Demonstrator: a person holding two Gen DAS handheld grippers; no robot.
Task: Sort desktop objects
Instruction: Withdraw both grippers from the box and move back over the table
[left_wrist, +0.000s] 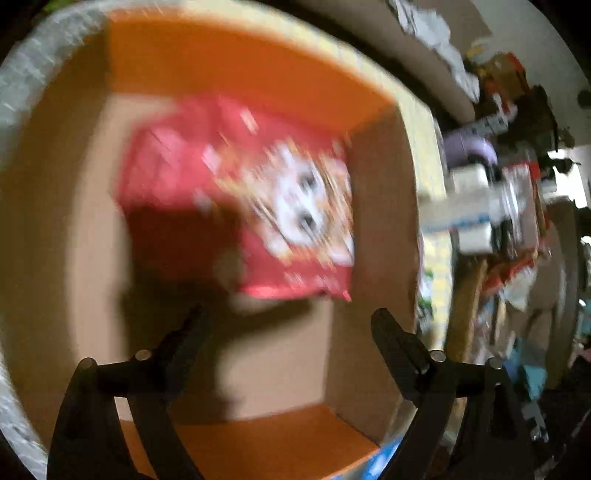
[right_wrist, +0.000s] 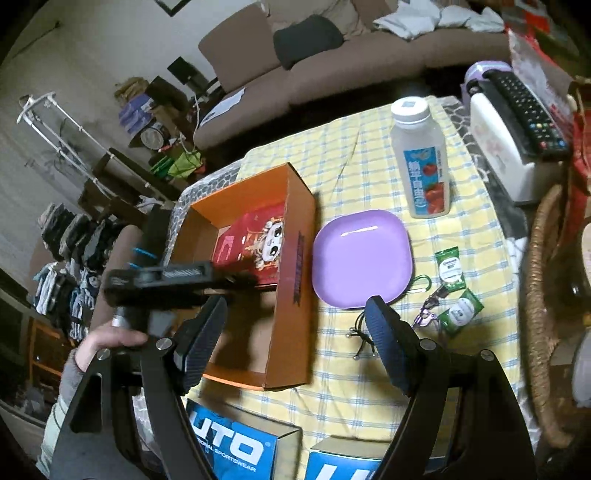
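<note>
Brown sofa (right_wrist: 332, 70) behind table; clothes rack (right_wrist: 59, 122) left; wicker basket (right_wrist: 543, 295) right.

Orange box (right_wrist: 295, 280) open on top, red packet (right_wrist: 255, 247) covers its far floor, near floor bare. Right: purple plate (right_wrist: 362, 258), bottle (right_wrist: 421, 158) behind it.

Left hand-held gripper (left_wrist: 288, 317) angled steeply down, jaws spread wide, nothing between pads. In right wrist view, bare hand (right_wrist: 110, 338) wraps its handle, grey sleeve (right_wrist: 64, 384) at wrist. Right hand-held gripper (right_wrist: 295, 317) tilted down, jaws parted, empty, ribbed pads facing each other.
</note>
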